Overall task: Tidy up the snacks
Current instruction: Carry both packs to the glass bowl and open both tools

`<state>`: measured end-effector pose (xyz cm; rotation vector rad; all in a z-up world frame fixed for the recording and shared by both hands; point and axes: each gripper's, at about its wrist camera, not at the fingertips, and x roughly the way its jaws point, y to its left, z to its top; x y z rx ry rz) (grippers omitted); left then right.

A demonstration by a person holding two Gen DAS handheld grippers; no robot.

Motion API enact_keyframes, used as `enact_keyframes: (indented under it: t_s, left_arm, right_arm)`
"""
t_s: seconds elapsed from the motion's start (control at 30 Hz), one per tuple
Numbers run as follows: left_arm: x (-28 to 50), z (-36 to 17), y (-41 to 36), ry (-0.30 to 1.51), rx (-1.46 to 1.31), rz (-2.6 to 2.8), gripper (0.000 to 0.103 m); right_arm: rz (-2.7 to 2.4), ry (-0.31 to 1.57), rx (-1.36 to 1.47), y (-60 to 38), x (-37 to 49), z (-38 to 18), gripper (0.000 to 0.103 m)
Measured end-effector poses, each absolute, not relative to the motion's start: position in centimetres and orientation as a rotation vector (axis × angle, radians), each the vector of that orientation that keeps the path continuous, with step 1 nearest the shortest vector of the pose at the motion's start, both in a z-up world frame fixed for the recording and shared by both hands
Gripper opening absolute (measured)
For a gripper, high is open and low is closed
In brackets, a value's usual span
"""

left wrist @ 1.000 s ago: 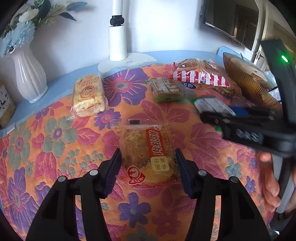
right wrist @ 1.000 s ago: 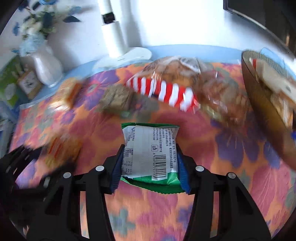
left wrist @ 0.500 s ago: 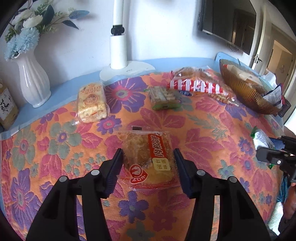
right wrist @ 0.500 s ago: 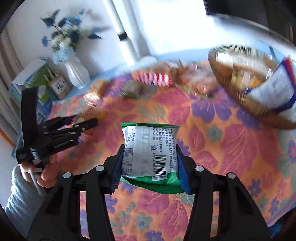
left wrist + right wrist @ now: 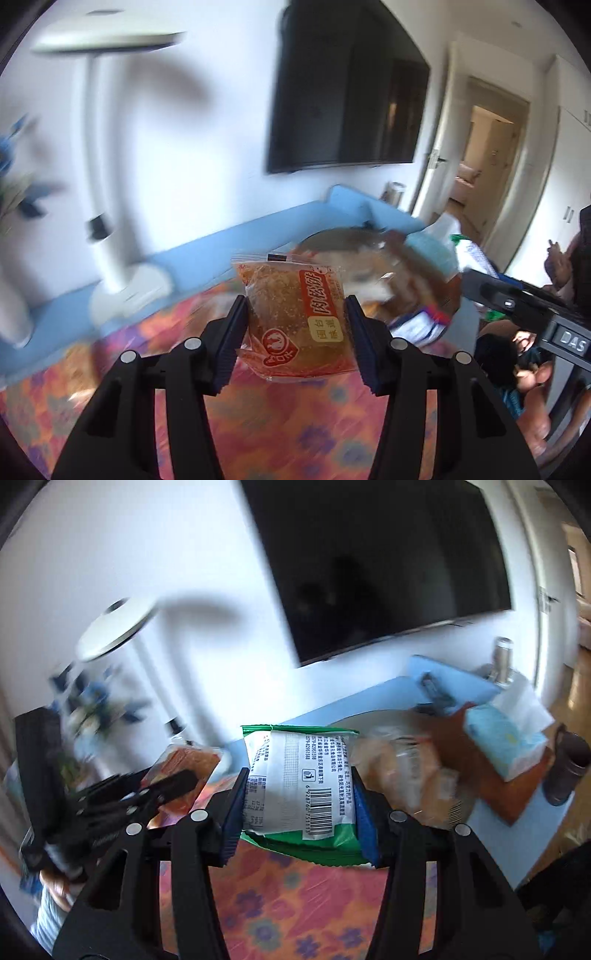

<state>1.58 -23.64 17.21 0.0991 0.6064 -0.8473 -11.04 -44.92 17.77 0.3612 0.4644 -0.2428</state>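
Note:
My left gripper [image 5: 295,339] is shut on an orange meat-floss cake packet [image 5: 295,321] and holds it in the air above the flowered tablecloth [image 5: 280,428]. My right gripper [image 5: 299,812] is shut on a green and white snack packet [image 5: 299,786], barcode side up, also lifted off the cloth. The brown snack basket [image 5: 417,280] sits blurred behind the cake packet at the right; in the right wrist view the basket [image 5: 413,771] is just behind the green packet. The left gripper with its packet shows at the left of the right wrist view [image 5: 147,794].
A white lamp [image 5: 107,206] stands at the back left on the blue table edge [image 5: 229,247]. A black TV [image 5: 343,96] hangs on the wall. A light blue tissue pack [image 5: 506,738] and a dark cup [image 5: 565,771] lie right of the basket.
My left gripper closed on the cake packet and lifted it off the cloth toward the basket. My right gripper also rose with the green packet. Both views swing upward and blur.

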Motion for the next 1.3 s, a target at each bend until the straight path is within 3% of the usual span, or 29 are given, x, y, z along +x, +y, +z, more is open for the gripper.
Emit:
enact_keyframes:
  t_s: [0.27,0.3,0.33,0.37,0.4,0.53,0.63,0.83,1.0,1.3]
  left_arm:
    - [3.1,16.9,-34.5,0.615,0.113,-0.898,0.052]
    - [3.4,16.5,-35.1,0.629,0.117,-0.883,0.056]
    - [3.6,16.3,-35.5,0.64,0.121,-0.867,0.067]
    - [3.9,15.9,-35.8,0.657,0.127,-0.85,0.071]
    - [3.9,15.7,-35.8,0.666,0.128,-0.842,0.078]
    - [3.7,15.6,-33.6,0.67,0.132,-0.847,0.082]
    - [4.1,15.9,-31.2,0.677,0.098,-0.843,0.089]
    - [2.7,17.5,-23.5,0.605,0.077,-0.826,0.088]
    - [2.3,18.0,-12.1,0.583,-0.014,-0.646,0.088]
    - [0.1,16.8,2.9,0.585,-0.08,-0.368,0.088]
  right_arm:
    - [-0.369,0.598,0.394,-50.4,-7.0,15.4,0.054]
    - [-0.386,0.618,0.387,-50.4,-6.6,14.9,0.059]
    - [-0.403,0.637,0.38,-50.6,-6.3,14.5,0.064]
    - [-0.395,0.648,0.385,-50.7,-6.3,13.9,0.075]
    - [-0.38,0.646,0.393,-50.7,-6.4,13.7,0.075]
    - [-0.352,0.643,0.395,-49.4,-6.7,13.7,0.075]
    - [-0.332,0.633,0.379,-47.5,-6.9,14.5,0.075]
    - [-0.268,0.553,0.295,-40.8,-5.6,19.3,0.077]
    - [-0.042,0.504,0.235,-31.0,-2.8,23.7,0.081]
    - [0.173,0.491,0.132,-18.9,-1.3,23.9,0.087]
